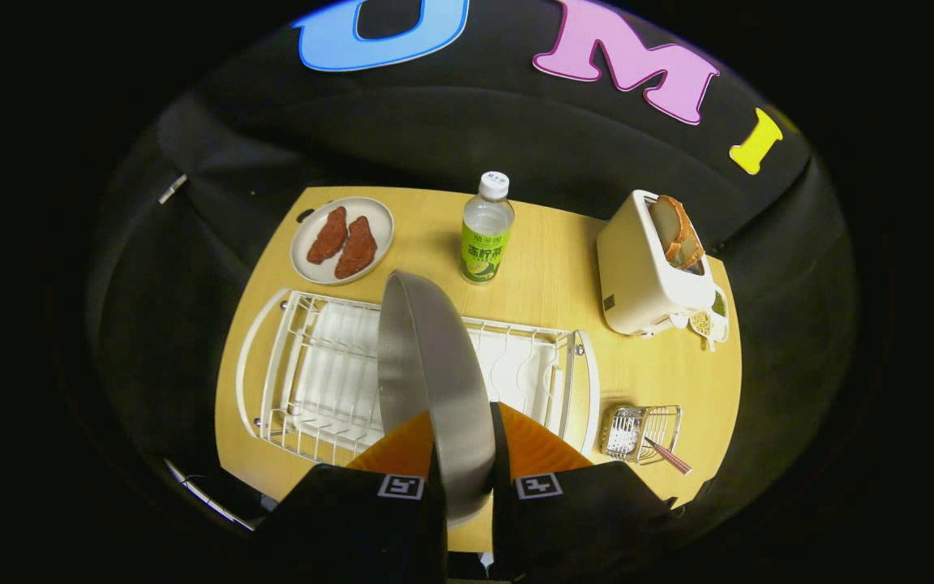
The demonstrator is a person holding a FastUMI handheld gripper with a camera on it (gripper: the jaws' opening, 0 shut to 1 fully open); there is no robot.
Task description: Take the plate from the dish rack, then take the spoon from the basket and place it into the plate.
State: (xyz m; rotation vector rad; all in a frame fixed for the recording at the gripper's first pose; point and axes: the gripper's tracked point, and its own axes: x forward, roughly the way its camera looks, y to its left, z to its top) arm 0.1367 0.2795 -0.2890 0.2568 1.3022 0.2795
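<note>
A grey plate [434, 389] is held edge-on between the closed gripper [467, 454] fingers; beyond, a green-labelled bottle [486, 231], writing illegible.

High claw-mounted view, facing down tableward

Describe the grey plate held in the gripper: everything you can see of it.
The grey plate is round, plain and matte, ceramic or plastic by its look, with a thin raised rim. It stands on edge, slightly tilted, so mostly one face shows. The gripper is shut on its lower rim, one finger on each side. It is lifted above the white dish rack on the wooden table and hides part of the rack. Nothing lies on it.
</note>
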